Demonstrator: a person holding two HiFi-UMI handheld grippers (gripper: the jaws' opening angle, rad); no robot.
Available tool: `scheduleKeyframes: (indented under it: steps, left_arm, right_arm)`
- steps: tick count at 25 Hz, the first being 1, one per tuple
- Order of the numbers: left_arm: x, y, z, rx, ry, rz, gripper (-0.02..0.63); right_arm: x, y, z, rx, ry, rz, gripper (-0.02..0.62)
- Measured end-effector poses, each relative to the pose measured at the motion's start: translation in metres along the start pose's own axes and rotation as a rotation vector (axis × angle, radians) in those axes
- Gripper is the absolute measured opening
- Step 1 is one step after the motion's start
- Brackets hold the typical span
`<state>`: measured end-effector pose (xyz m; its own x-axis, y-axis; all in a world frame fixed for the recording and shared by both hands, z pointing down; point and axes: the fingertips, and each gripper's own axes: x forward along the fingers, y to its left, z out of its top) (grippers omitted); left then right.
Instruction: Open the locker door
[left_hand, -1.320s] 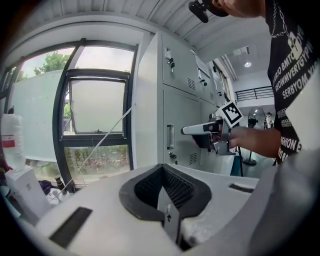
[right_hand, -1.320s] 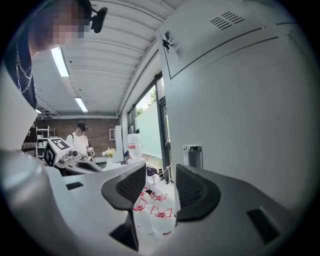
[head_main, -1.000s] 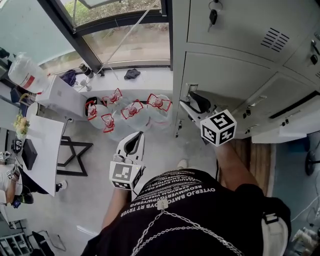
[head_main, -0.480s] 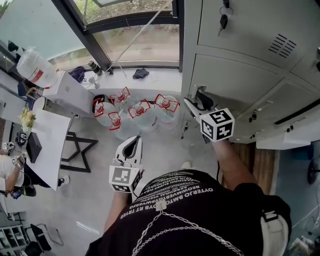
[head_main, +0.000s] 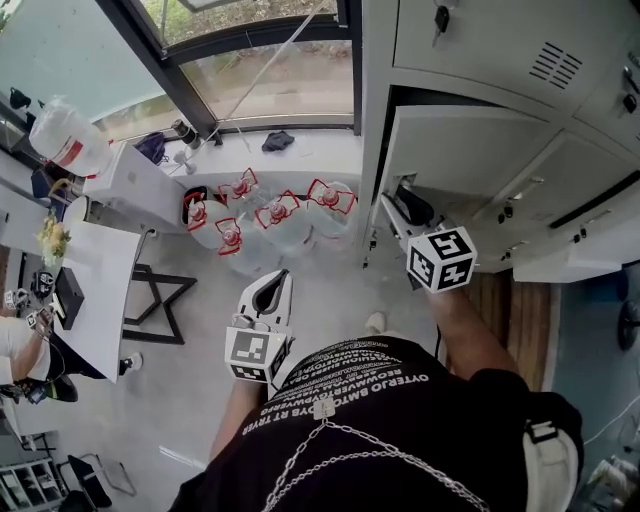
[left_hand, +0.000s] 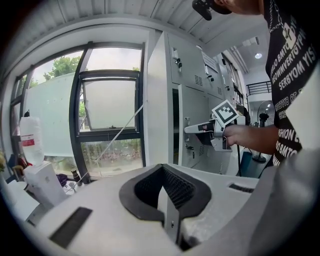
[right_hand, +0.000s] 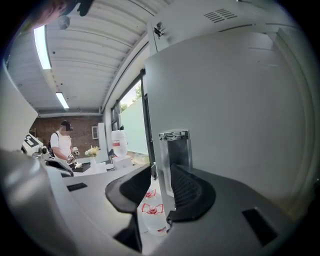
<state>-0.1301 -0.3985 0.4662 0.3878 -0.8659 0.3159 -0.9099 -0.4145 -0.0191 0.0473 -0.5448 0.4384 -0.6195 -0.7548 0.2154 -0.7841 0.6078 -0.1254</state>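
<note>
Sheet metal is what you are dealing with. The locker door (head_main: 470, 150) looks thin, stiff and light, and its smooth paint probably gives your pads little bite on the flat face. Take hold at the handle plate (right_hand: 174, 150) on the door's free edge, the only raised part that offers a grip.

Your right gripper (right_hand: 162, 182) is there now. Its jaws are closing with the plate between them, one pad against the plate and the other just short of it. The door stands slightly ajar, with a dark gap along that edge. Pull gently, since a light door may swing fast.

Your left gripper (head_main: 268, 290) hangs well away from the door, its jaws together on nothing.

The gap is too dark to show what is in the compartment behind the door. On the floor, down beside the door's free edge, stand several clear water jugs (head_main: 270, 225) with red handles. You cannot tell how full they are.
</note>
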Motion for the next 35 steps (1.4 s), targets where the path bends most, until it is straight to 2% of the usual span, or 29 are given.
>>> scheduleKeyframes:
  steps: [17, 22, 23, 26, 27, 33, 34, 35]
  left_arm:
    - [-0.075, -0.02, -0.033, 0.006, -0.012, -0.093, 0.003]
    - [-0.104, -0.021, -0.045, 0.004, -0.015, -0.111, 0.003]
    - [-0.109, -0.021, -0.048, 0.003, -0.014, -0.114, 0.003]
    - [-0.122, -0.022, -0.056, 0.005, -0.007, -0.128, 0.003]
    - [-0.125, -0.022, -0.058, 0.007, -0.005, -0.134, 0.003]
    - [-0.141, -0.028, -0.065, 0.017, 0.002, -0.172, 0.003]
    - [-0.143, -0.028, -0.066, 0.018, 0.002, -0.175, 0.003]
    - [-0.145, -0.027, -0.067, 0.021, 0.001, -0.178, 0.003]
  right_arm:
    - [-0.049, 0.019, -0.015, -0.048, 0.041, -0.123, 0.094]
    - [-0.065, 0.019, -0.017, -0.078, 0.059, -0.191, 0.043]
    - [-0.066, 0.023, -0.017, -0.08, 0.062, -0.185, 0.061]
    - [-0.065, 0.037, -0.015, -0.077, 0.064, -0.158, 0.203]
    - [-0.064, 0.039, -0.014, -0.074, 0.062, -0.16, 0.223]
    - [-0.046, 0.029, -0.017, -0.032, 0.085, -0.253, 0.224]
    - [-0.044, 0.027, -0.017, -0.02, 0.084, -0.268, 0.216]
    - [-0.043, 0.024, -0.018, -0.012, 0.082, -0.284, 0.174]
